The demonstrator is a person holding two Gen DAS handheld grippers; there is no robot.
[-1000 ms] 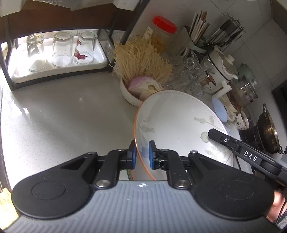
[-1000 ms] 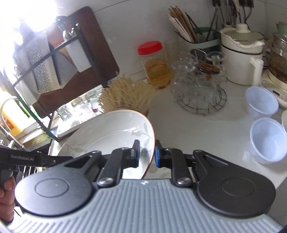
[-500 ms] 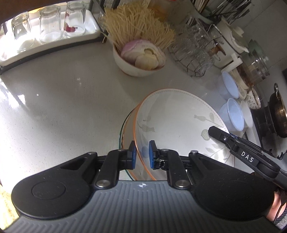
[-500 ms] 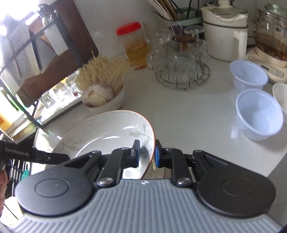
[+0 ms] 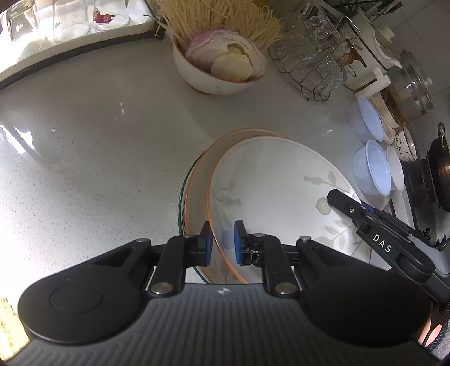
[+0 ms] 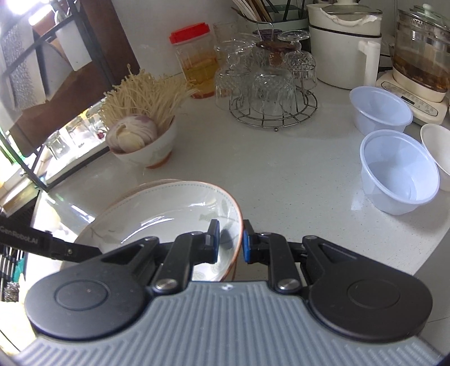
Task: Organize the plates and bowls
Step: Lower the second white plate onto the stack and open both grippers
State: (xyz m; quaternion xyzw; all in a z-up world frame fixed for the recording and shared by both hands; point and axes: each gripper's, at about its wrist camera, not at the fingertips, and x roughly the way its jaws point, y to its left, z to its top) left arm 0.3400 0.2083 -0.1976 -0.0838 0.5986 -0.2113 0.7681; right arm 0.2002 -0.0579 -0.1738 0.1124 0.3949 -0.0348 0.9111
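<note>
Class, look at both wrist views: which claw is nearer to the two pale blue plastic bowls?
Right. The right claw grips the plate's rim on the side facing the blue bowls; the left claw grips the opposite rim.

Home kitchen: stone countertop [image 6: 281,169], glass rack [image 6: 270,84], chopstick holder [image 6: 264,14], stove pot [image 5: 438,169].

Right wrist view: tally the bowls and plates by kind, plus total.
Translucent plastic bowls: 2
Plain white bowl, partly cut off: 1
Ceramic bowl holding food: 1
Leaf-pattern dish: 1
Dish beneath it, only its rim showing: 1
Total: 6
</note>
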